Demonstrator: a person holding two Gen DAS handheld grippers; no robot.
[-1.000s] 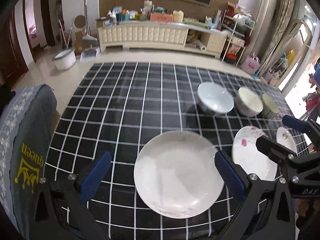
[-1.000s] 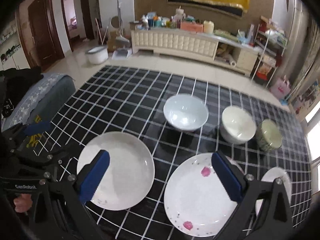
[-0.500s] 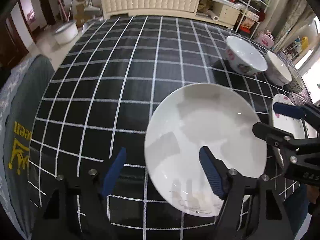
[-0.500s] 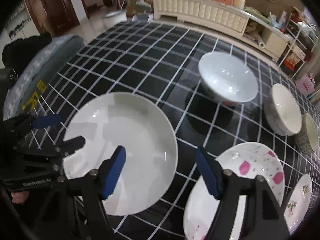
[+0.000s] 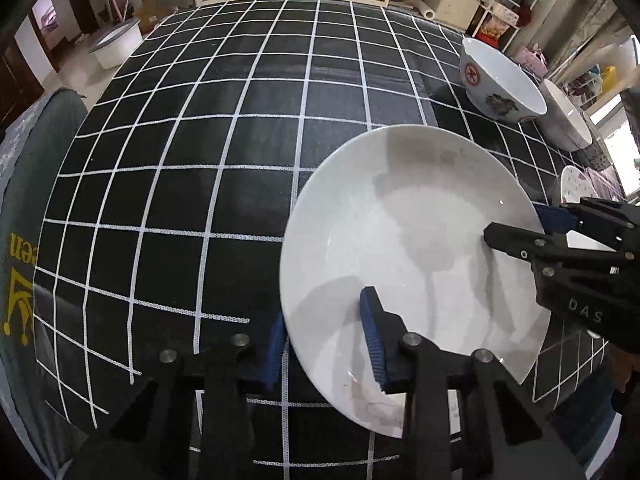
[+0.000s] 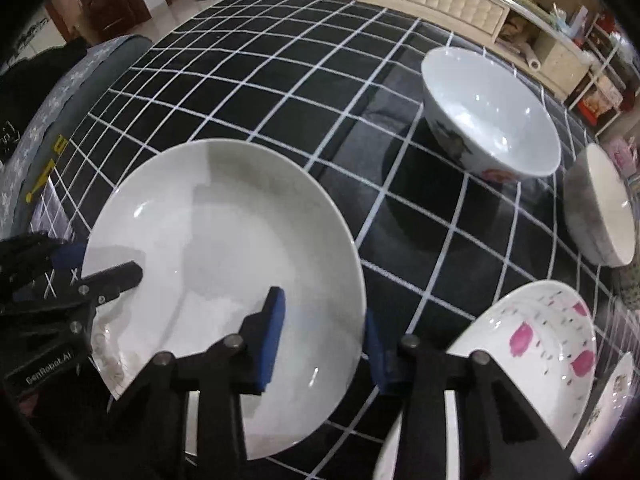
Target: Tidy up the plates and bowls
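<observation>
**White plate straddled at both edges by closing grippers**

White plate (image 5: pixel 412 248) sits between us, flat on the black checked tablecloth (image 5: pixel 200 120). Our left gripper (image 5: pixel 324 340) straddles the plate's left rim: one blue pad (image 5: pixel 276 348) outside over the cloth, the other over the plate's inside. Jaws narrow, just been closing, rim between them; we cannot tell if the pads press yet. Our right gripper (image 6: pixel 320 340) does the same on the plate's right rim: left pad (image 6: pixel 274 332) over the plate's inside, right pad outside the edge, by the cloth. Also narrowed, just been closing, contact unclear. Both grippers point steeply down.

From the left wrist view, the right gripper shows across the plate at its far-right edge; from the right wrist view, the left one shows at the plate's left edge.

Beyond the right gripper, ahead and right: white bowl (image 6: pixel 492 112) with a painted outside, upright. Further right, grey-sided bowl (image 6: pixel 600 208), apart from the first. Just right of the right gripper: pink-flowered plate (image 6: pixel 532 348), near the white plate, not touching. A smaller plate (image 6: pixel 612 400) at the far right edge, mostly cut off.

Left of the left gripper: grey fabric with yellow print (image 5: pixel 16 280) beside the table.
</observation>
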